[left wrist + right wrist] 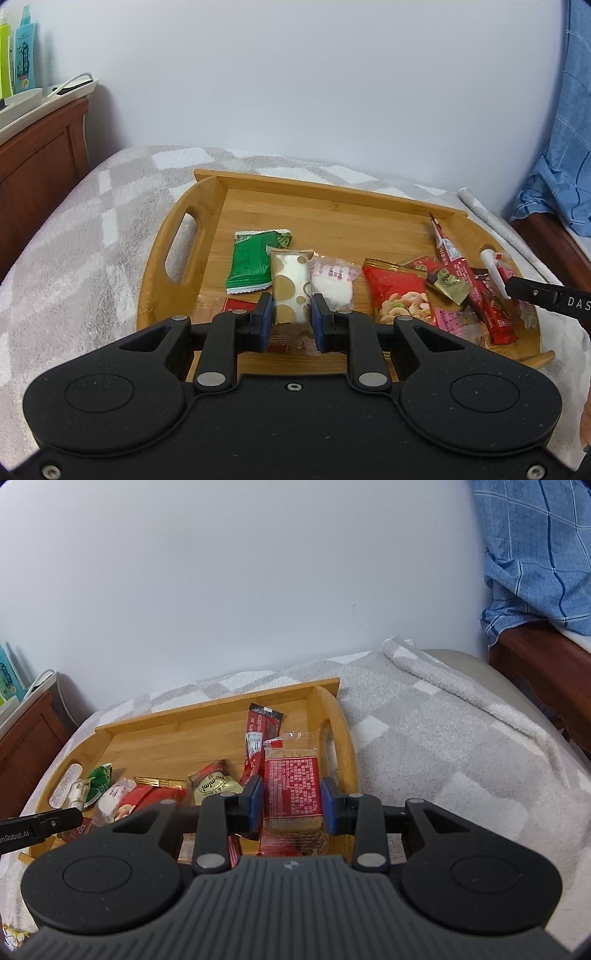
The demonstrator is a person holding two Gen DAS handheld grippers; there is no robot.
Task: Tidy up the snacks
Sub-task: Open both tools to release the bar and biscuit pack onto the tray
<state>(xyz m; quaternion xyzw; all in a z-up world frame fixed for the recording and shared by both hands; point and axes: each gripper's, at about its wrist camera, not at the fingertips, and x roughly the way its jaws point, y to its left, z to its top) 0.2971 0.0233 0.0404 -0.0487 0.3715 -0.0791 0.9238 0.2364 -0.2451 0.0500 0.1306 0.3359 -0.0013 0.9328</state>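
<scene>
Both sets of jaws are clamped on a snack. On the left gripper (291, 317) the blue pads (266, 317) press the sides of a white packet with gold dots (290, 286), held upright above the near part of the wooden tray (207, 206). On the right gripper (291, 801) the pads hold a red-labelled clear packet (291, 786) with a brown biscuit-like bar inside, standing over the right end of the tray beside its handle slot.

One tray lies on a grey and white checked blanket (92, 229) spread over a surface against a pale wall; it has two handle slots, one at each end. Snacks lying in it, in the left wrist view: one green packet (251, 262) toward the left, one clear packet with white contents (334, 282) just right of the held packet, one red bag printed with shrimp and peas (400, 291), one small gold and brown packet (448, 282), and one pink-labelled clear packet (456, 319) at the near edge. Long red stick packs (452, 258) cross each other at the right; at least two can be told apart, the exact count is unclear. A small red packet (240, 305) peeks out behind the left gripper's fingers.

Outside the tray, two bottles (16, 55), one yellow-green and one teal, stand on a dark wooden cabinet at far left. One blue checked cloth (535, 554) hangs at far right.
</scene>
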